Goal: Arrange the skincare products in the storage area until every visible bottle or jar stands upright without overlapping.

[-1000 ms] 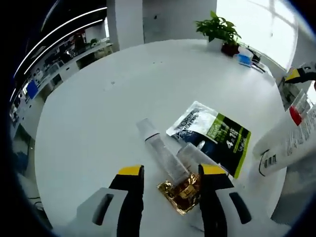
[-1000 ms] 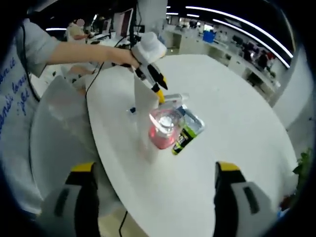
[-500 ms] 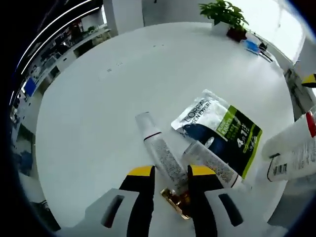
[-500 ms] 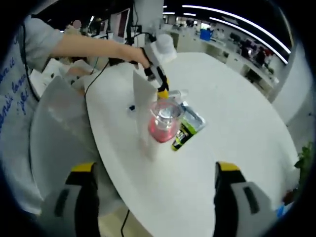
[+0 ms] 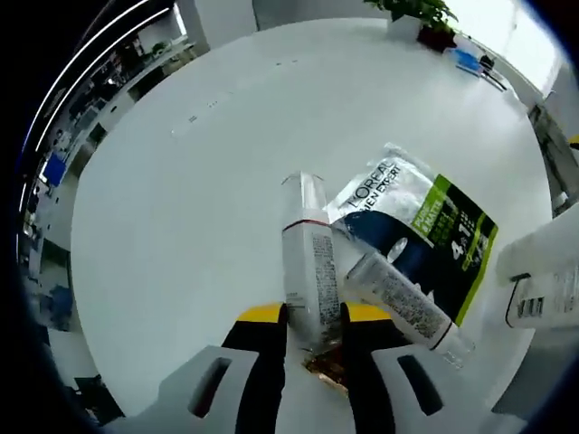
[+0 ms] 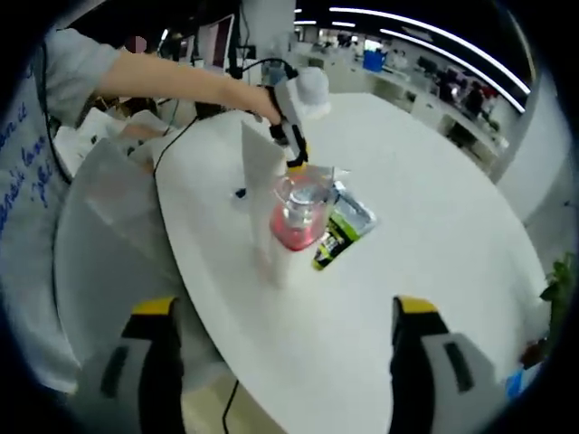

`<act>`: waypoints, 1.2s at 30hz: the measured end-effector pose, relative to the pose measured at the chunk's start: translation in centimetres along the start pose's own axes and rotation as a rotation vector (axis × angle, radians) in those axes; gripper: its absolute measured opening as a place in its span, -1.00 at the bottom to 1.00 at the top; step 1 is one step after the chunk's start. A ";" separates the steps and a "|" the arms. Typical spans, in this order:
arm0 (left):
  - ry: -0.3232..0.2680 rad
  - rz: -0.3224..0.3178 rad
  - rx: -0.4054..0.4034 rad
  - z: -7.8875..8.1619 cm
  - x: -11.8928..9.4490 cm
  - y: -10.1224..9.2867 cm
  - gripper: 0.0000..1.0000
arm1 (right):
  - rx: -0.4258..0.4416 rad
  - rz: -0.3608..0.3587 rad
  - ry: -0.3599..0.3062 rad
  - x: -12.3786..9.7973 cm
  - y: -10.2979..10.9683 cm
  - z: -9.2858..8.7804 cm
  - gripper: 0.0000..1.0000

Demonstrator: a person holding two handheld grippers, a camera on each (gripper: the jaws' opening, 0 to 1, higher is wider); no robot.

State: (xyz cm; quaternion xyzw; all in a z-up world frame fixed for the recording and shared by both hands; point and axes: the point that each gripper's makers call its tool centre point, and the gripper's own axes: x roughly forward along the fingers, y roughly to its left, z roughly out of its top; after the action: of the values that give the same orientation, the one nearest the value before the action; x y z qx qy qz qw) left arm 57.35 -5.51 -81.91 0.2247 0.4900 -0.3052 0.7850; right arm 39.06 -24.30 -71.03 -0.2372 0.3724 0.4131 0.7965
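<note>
My left gripper (image 5: 314, 318) is shut on the lower end of a clear tube (image 5: 306, 256), whose clear cap points away from me over the white table (image 5: 181, 181). A second clear tube (image 5: 401, 299) lies flat beside it, partly on a black, green and silver sachet pack (image 5: 425, 226). A gold sachet (image 5: 327, 368) lies under my jaws. A white bottle (image 5: 543, 280) stands at the right. In the right gripper view the tall white bottle (image 6: 258, 194) and a pink jar (image 6: 293, 215) stand upright, and my right gripper (image 6: 284, 309) hangs wide open, well short of them.
A person's arm (image 6: 172, 86) reaches across the table holding the left gripper (image 6: 294, 136). A potted plant (image 5: 421, 16) and a blue item (image 5: 466, 61) sit at the table's far edge. A grey chair back (image 6: 109, 235) stands by the near edge.
My left gripper's jaws have shut on the clear tube and swung it, so its cap now points straight away. The right gripper has stayed open and nearly still.
</note>
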 end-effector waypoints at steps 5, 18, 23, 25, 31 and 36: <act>-0.037 -0.003 -0.038 -0.3 -0.6 0.2 -0.63 | 0.010 0.002 -0.017 0.1 0.4 0.2 0.94; -0.143 -0.034 -0.116 -0.4 -3.0 0.5 -0.66 | 0.077 0.017 -0.113 0.3 1.3 1.1 0.90; -0.204 -0.049 -0.142 -0.2 -4.4 0.5 -0.66 | 0.174 0.023 -0.229 -0.4 1.3 2.2 0.87; -0.227 -0.054 -0.143 -0.2 -5.1 0.4 -0.66 | 0.210 0.019 -0.275 -0.8 1.1 2.6 0.86; -0.311 -0.071 -0.152 -0.1 -7.5 -0.4 -0.65 | 0.268 -0.027 -0.364 -1.9 0.3 3.4 0.76; -0.366 -0.096 -0.148 -0.7 -9.3 -1.7 -0.65 | 0.319 -0.050 -0.468 -3.2 -0.1 5.1 0.60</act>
State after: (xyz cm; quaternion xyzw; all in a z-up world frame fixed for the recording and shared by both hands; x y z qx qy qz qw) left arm 52.61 -3.79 -73.86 0.0835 0.3703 -0.3410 0.8600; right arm 39.96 -22.34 -65.39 -0.0160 0.2326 0.3731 0.8980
